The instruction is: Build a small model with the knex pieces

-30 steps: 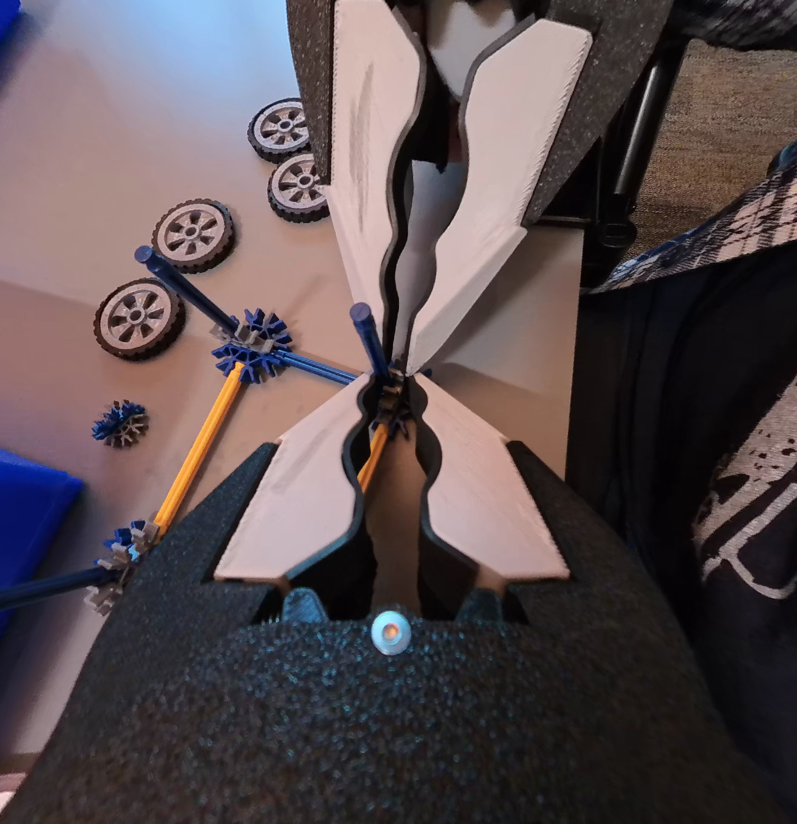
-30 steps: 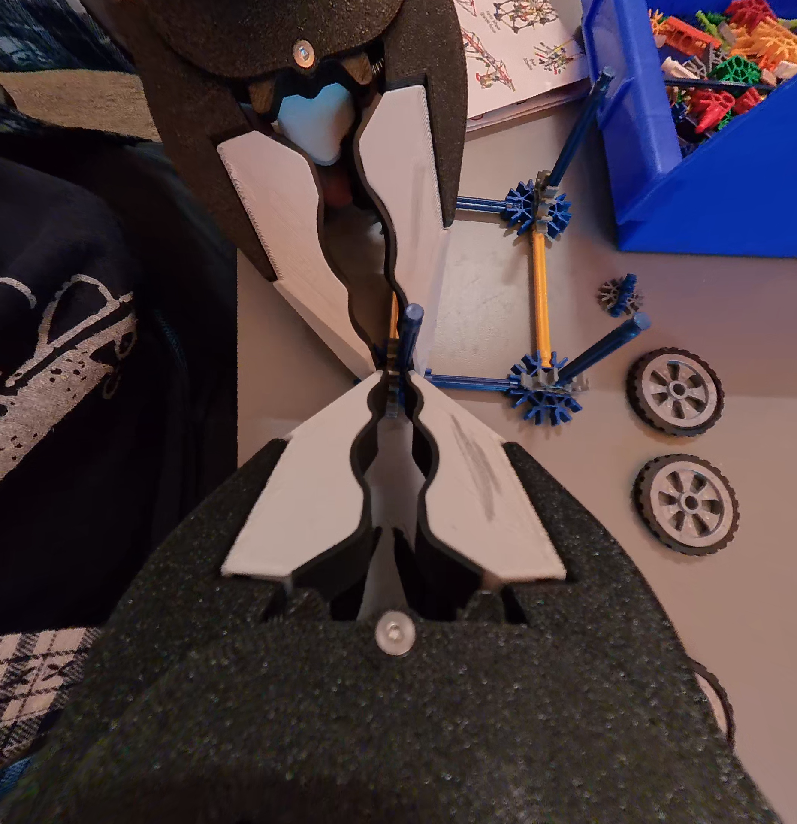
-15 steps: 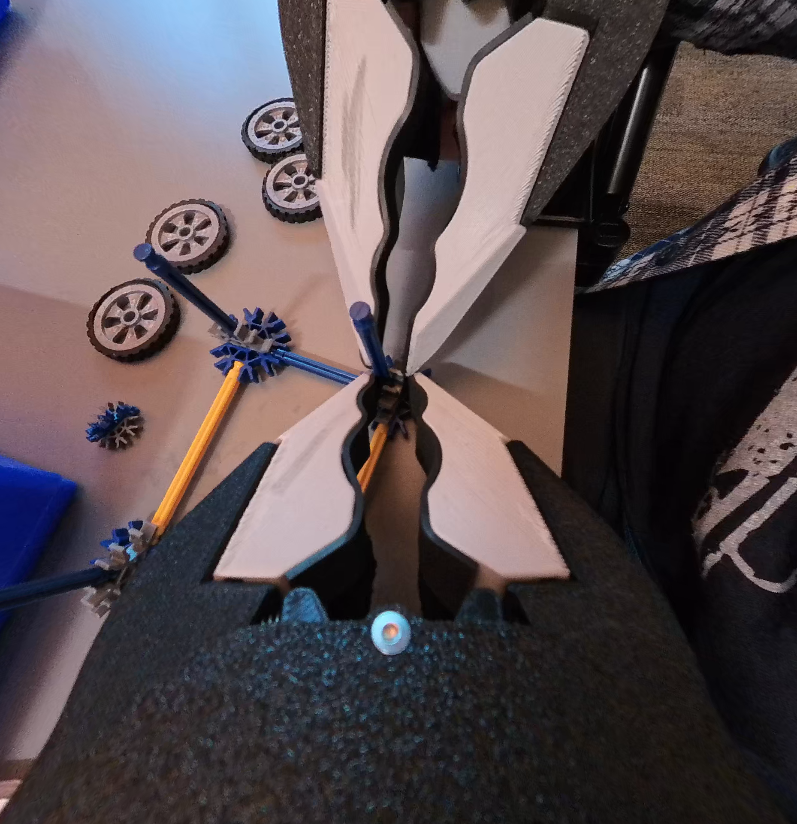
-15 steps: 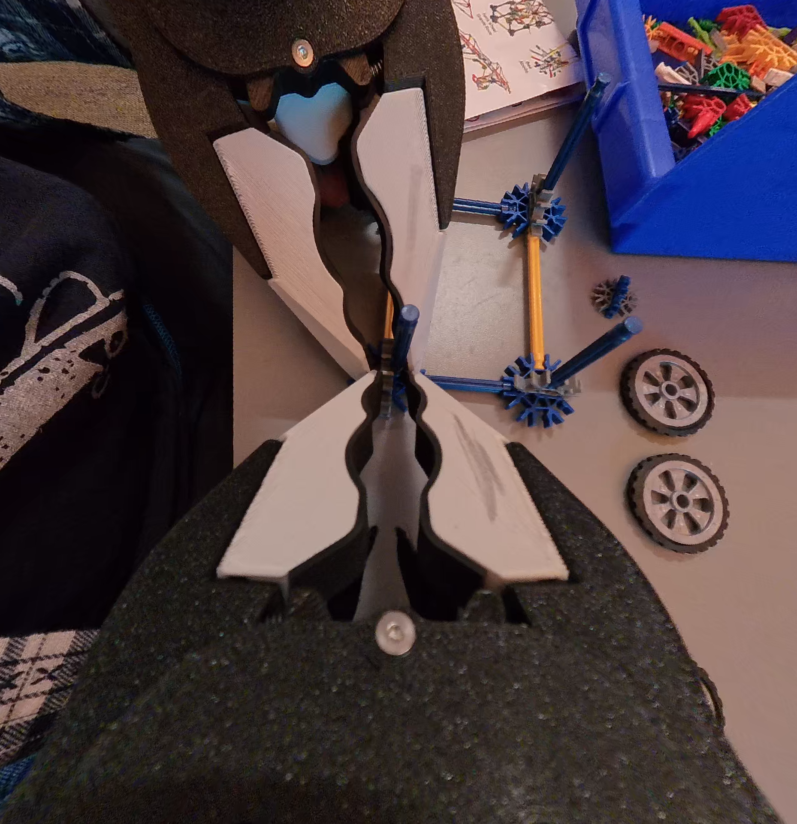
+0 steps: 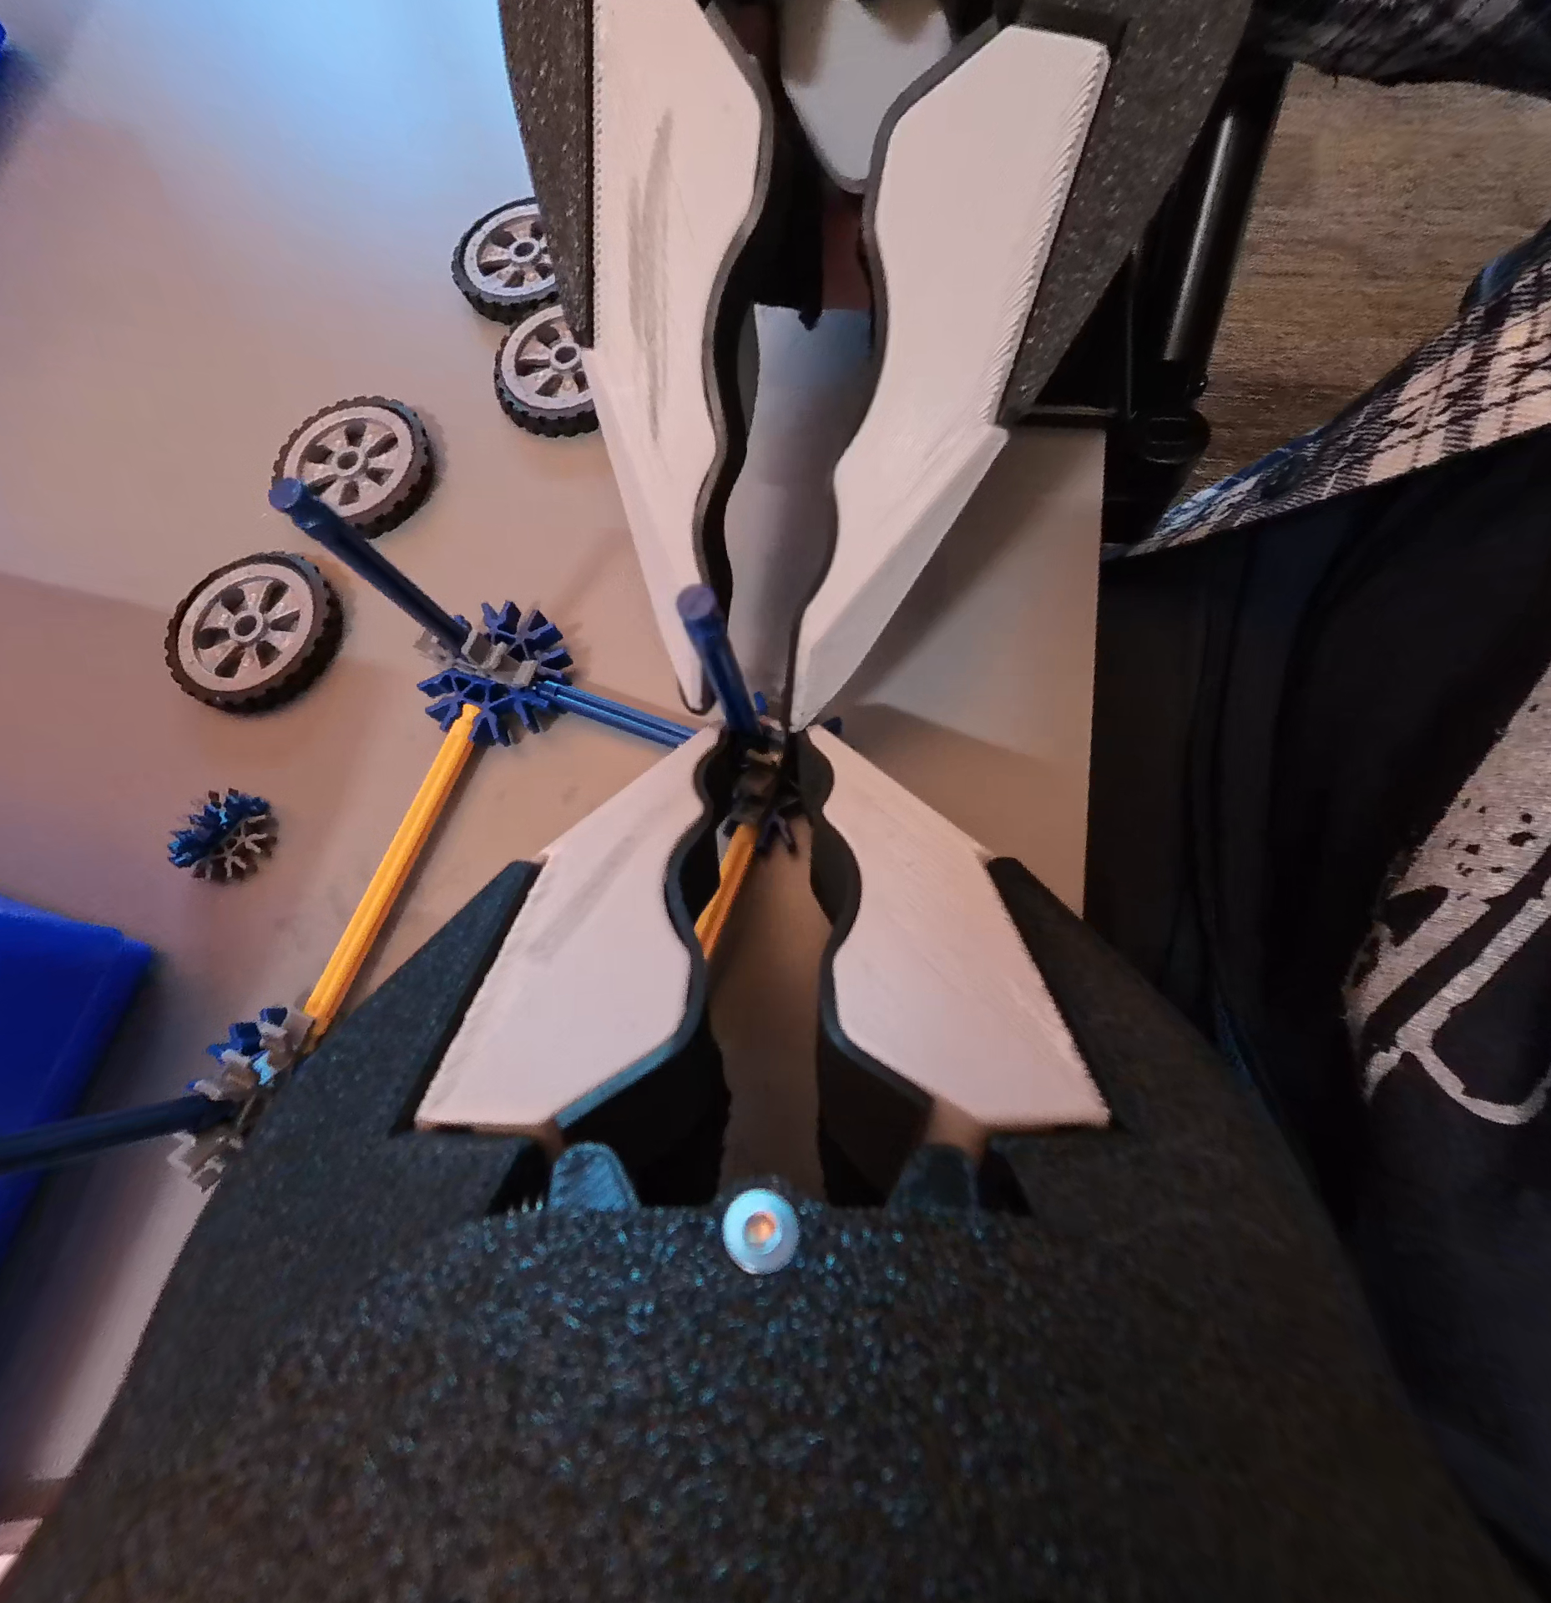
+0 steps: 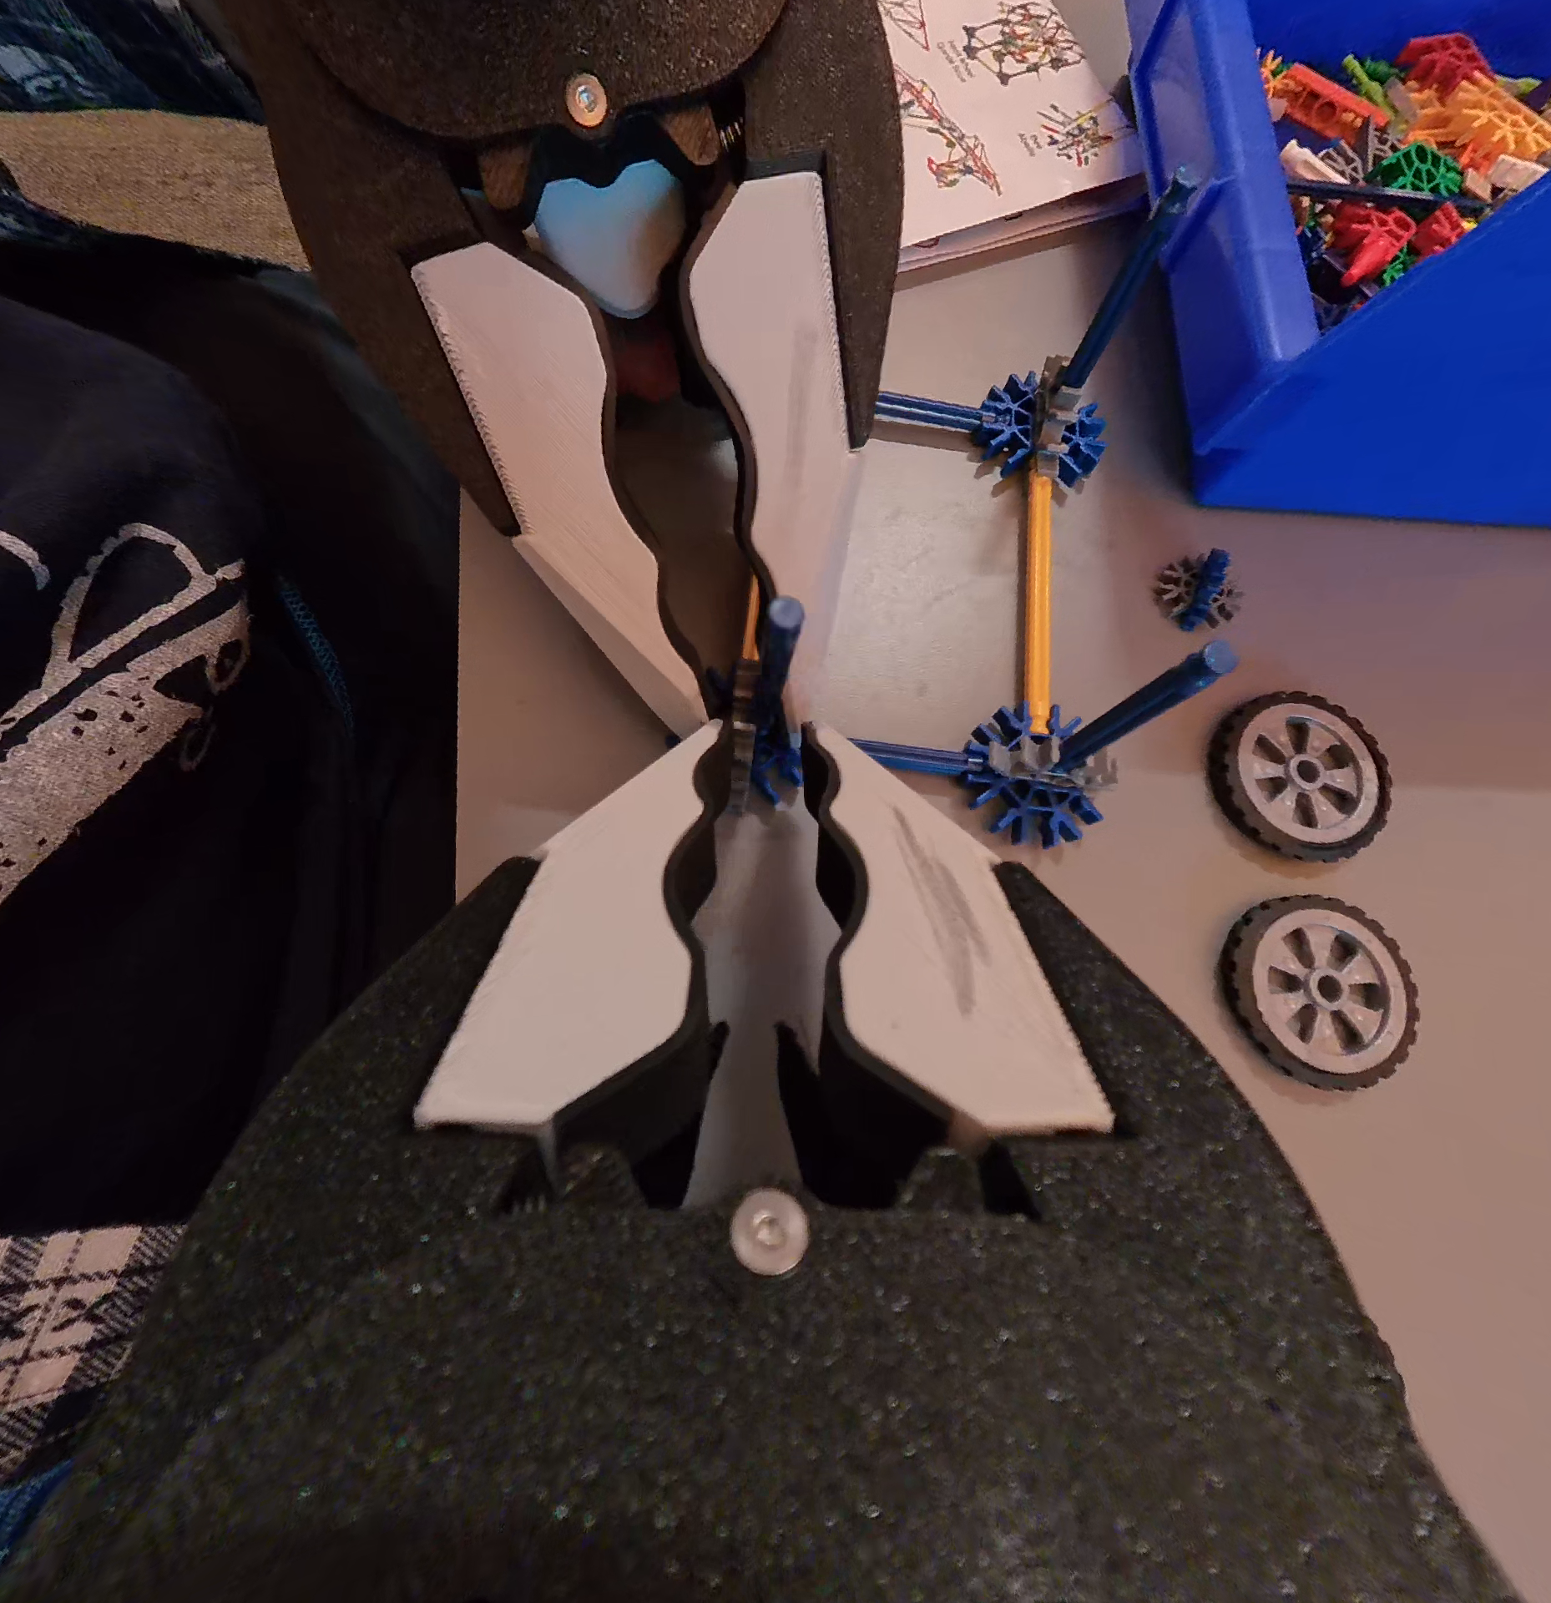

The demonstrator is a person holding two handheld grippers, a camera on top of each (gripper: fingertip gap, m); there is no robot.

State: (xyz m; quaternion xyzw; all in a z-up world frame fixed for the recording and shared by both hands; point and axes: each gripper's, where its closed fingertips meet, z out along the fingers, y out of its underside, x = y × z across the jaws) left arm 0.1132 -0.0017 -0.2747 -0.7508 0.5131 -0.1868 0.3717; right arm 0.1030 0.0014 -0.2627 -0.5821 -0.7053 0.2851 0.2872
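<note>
A flat frame of yellow rods (image 5: 390, 876) and blue rods with blue and grey snowflake connectors (image 5: 494, 677) lies on a grey table (image 5: 104, 347). My left gripper (image 5: 759, 750) is shut on the frame's near corner connector (image 5: 765, 781). My right gripper (image 6: 759, 746) comes from the opposite side, tip to tip with the left one, and is shut on the same corner connector (image 6: 755, 755). A short blue rod (image 6: 776, 651) stands up from that connector between the two sets of fingertips. It also shows in the left wrist view (image 5: 711, 659).
Several grey wheels with black tyres (image 5: 252, 629) (image 6: 1305, 776) lie beside the frame. A loose small connector (image 6: 1195, 590) lies near a blue bin of coloured pieces (image 6: 1362, 390). An instruction sheet (image 6: 997, 113) lies behind. A person's dark printed shirt (image 6: 148, 651) is at the table edge. The grippers are tip to tip, or close to it.
Both grippers stay clamped on the corner connector. The views shift only slightly; the frame and wheels keep their places.
</note>
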